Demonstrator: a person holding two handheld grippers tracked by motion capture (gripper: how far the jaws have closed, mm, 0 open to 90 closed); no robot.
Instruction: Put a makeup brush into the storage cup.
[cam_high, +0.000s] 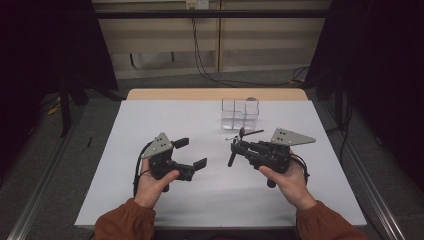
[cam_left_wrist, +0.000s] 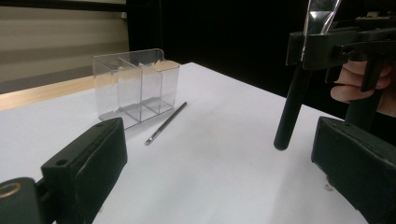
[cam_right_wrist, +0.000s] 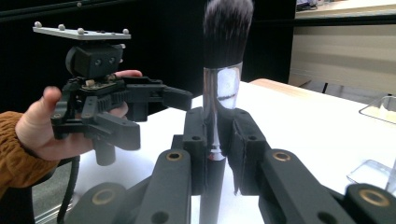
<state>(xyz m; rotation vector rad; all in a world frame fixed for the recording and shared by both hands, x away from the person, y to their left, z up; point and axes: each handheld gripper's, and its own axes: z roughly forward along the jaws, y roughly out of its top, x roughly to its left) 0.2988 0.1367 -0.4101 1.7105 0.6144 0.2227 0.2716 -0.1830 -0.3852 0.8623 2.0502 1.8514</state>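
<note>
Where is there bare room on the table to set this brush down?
The white table is bare left of the left gripper, and along the near edge between the sleeves. It is crowded around the clear plastic divided box, thin metal stick and right gripper holding the black-handled makeup brush.

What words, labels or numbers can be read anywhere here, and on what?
None: no text can be read in any view.
Brush: no brand visible on its handle or shiny collar.
Clear box: plain, no label.
Thin metal rod: no marking.
Left gripper and right gripper: only screws and holes, no lettering.
Wall plate at the back: too small to read.
</note>
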